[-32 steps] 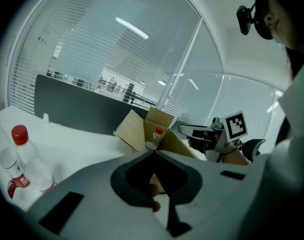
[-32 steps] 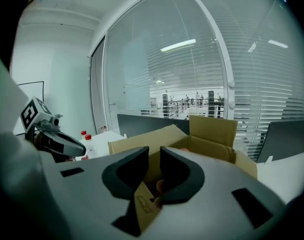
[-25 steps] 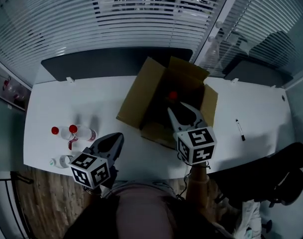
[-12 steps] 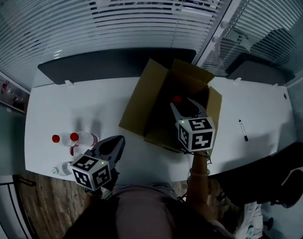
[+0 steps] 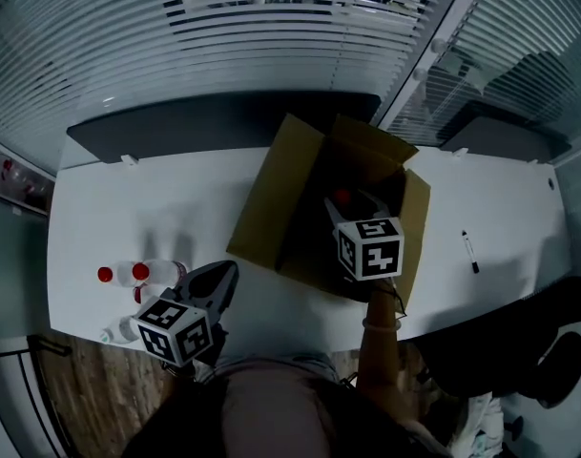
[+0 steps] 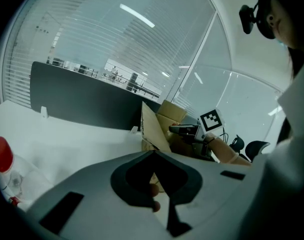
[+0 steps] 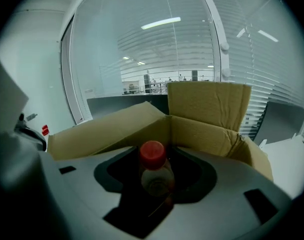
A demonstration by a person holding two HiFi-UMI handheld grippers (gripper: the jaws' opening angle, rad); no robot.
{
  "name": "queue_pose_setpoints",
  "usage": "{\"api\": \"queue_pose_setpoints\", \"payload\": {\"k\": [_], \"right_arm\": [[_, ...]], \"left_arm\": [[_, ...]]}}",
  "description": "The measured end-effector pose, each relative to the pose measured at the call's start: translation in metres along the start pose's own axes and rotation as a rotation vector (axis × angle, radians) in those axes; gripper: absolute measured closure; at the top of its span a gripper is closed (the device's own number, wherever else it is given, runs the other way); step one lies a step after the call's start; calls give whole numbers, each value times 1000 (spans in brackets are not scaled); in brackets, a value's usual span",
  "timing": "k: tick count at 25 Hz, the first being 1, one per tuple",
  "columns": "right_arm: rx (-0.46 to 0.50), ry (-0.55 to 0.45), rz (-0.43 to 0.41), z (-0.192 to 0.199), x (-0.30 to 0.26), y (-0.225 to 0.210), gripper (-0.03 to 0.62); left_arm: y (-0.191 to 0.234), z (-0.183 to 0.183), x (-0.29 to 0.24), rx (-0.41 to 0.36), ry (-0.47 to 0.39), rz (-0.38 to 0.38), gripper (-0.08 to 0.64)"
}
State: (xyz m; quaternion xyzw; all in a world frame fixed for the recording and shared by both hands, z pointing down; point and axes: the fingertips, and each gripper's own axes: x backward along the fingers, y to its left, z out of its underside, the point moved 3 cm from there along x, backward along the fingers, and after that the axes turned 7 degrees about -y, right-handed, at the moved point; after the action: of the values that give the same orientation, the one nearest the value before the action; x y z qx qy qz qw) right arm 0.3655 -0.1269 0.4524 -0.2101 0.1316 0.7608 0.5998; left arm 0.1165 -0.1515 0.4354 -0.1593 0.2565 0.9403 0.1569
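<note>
An open cardboard box [image 5: 271, 198] stands on the white table [image 5: 128, 208]. Inside it is a clear bottle with a red cap [image 5: 341, 197]. My right gripper [image 5: 355, 201] reaches into the box. In the right gripper view that bottle [image 7: 154, 171] stands upright between the spread jaws of the right gripper [image 7: 154, 156], with dark gaps on both sides. My left gripper [image 5: 228, 271] hovers at the table's near edge, shut and holding nothing. Its tips [image 6: 152, 154] meet in the left gripper view. Two red-capped bottles [image 5: 137, 273] stand just to its left.
A dark partition [image 5: 214, 122] runs along the table's far edge, with blinds and glass behind. A pen [image 5: 469, 252] lies right of the box. Another bottle [image 5: 114, 332] sits at the near left edge. A red-capped bottle [image 6: 1, 156] is close to the left gripper.
My right gripper has moved forward and down into the box, and the red-capped bottle now stands between its jaws. The left gripper has shifted slightly, and the bottles have slid leftward in its view.
</note>
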Motion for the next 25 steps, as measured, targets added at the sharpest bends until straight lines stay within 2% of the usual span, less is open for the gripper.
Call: {"api": "queue_pose_setpoints", "payload": {"k": [6,14,25], "right_arm": [[-2,20,12,5,-7,-4,399],[62,27,1,3,-4,1,411],[104,-82,5,-32,35,16,414]], "left_arm": [[2,0,-5,5,11,-1,552],[0,0,-3,1,8,-3,552],[-12,-2,10,-21,-17,13,552]]}}
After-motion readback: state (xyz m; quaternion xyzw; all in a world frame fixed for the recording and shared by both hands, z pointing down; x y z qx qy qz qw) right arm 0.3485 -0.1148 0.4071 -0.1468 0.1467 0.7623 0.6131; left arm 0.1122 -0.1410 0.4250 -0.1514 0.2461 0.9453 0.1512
